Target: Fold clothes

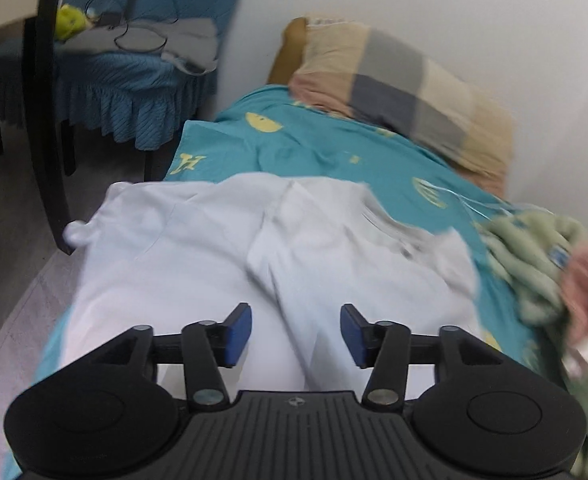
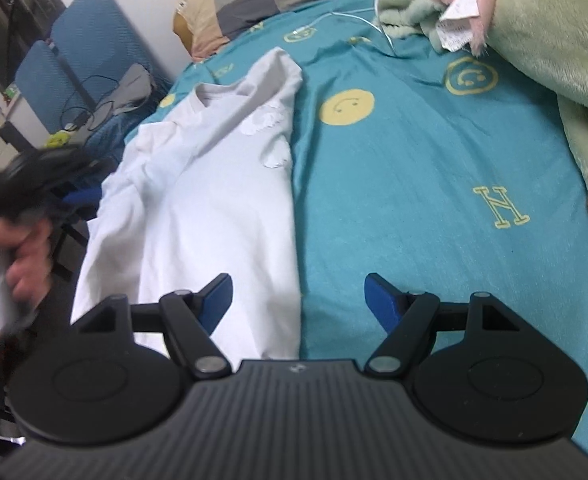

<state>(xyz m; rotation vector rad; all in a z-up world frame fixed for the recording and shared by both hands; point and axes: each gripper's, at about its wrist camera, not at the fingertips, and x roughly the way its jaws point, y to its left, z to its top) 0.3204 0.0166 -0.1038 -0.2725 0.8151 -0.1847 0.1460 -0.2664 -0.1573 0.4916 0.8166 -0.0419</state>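
white shirt (image 2: 213,200) lower hem hidden, left hand (image 2: 17,248) blurred

A bed covered with a teal sheet (image 2: 434,168) printed with yellow smiley faces and letters fills the middle of the room. At its head, toward twelve o'clock in the left wrist view, a checked pillow (image 1: 406,92) in beige and grey leans against a plain white wall (image 1: 494,20). At ten o'clock stands a chair with a blue ruffled cover (image 1: 133,80), cables and grey cloth lying on its seat. The floor (image 1: 9,208) beside the bed is grey. A green fleece blanket (image 2: 542,40) is heaped at two o'clock in the right wrist view.
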